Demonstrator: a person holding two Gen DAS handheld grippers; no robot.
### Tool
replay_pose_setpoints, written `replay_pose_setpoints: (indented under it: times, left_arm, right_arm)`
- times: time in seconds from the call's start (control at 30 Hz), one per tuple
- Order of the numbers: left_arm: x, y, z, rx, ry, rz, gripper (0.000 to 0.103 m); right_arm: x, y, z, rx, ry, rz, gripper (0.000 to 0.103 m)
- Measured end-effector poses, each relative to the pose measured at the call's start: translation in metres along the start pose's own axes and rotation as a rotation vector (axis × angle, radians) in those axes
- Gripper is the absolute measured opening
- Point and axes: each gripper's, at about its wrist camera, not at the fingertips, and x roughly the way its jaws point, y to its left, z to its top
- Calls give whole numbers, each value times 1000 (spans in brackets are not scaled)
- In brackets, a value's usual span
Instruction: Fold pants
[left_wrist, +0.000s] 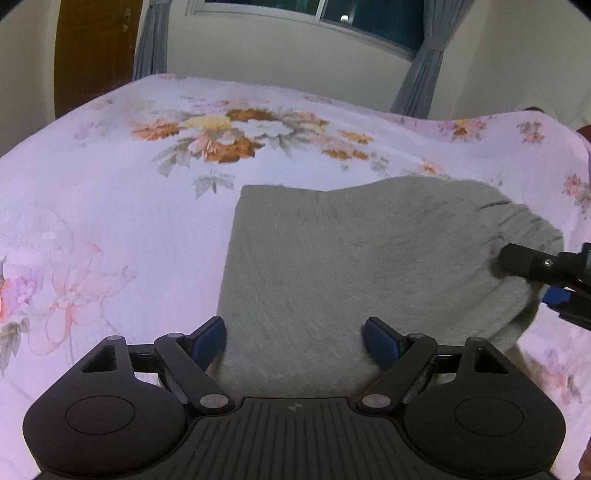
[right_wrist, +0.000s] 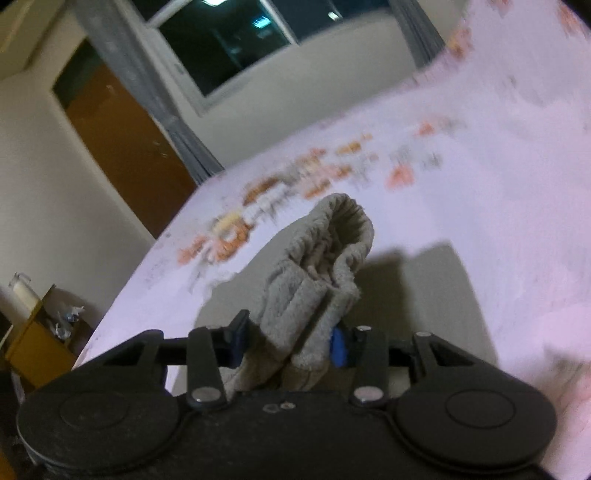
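Grey pants (left_wrist: 332, 258) lie folded on a pink floral bedsheet (left_wrist: 110, 221). My left gripper (left_wrist: 295, 339) is open, its blue pads on either side of the pants' near edge, holding nothing. My right gripper (right_wrist: 288, 343) is shut on the pants' bunched elastic waistband (right_wrist: 325, 258) and lifts it off the bed; more grey cloth (right_wrist: 424, 295) lies flat beneath. In the left wrist view the right gripper (left_wrist: 532, 262) shows at the right edge, at the gathered waistband (left_wrist: 524, 221).
The bed fills both views. Behind it are a cream wall, a dark window (left_wrist: 369, 14) with grey curtains (left_wrist: 424, 70) and a brown door (left_wrist: 92, 48). A small cluttered stand (right_wrist: 40, 332) is left of the bed in the right wrist view.
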Motion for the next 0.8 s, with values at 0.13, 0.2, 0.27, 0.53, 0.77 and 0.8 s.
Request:
replay_pose_setpoints:
  times: [0.13,0.2,0.27,0.53,0.77,0.8]
  left_arm:
    - [-1,-7,3,14,-7,-17,82]
    - [2,-11,1,22,3,-26,82]
    - [8,-19,-3,49,19,-19,82]
    - [24,-20,-11,13,99,-27,88]
    - [4,-29,-1,77,19,-15,88]
    - [1,-31,2,80,5,-20,88]
  right_arm:
    - [-15,-9,1,-27,-30,-46,43]
    - [-18,-24,-5,14,-32,-79,43]
    - [-14,-39,-14,34,-6,-120,43]
    - [8,-75,-29,127,116,-166,48]
    - [-28,-57,-6,64,-28,-189,66]
    - [-31,-51,-2,36,-55,-181,66]
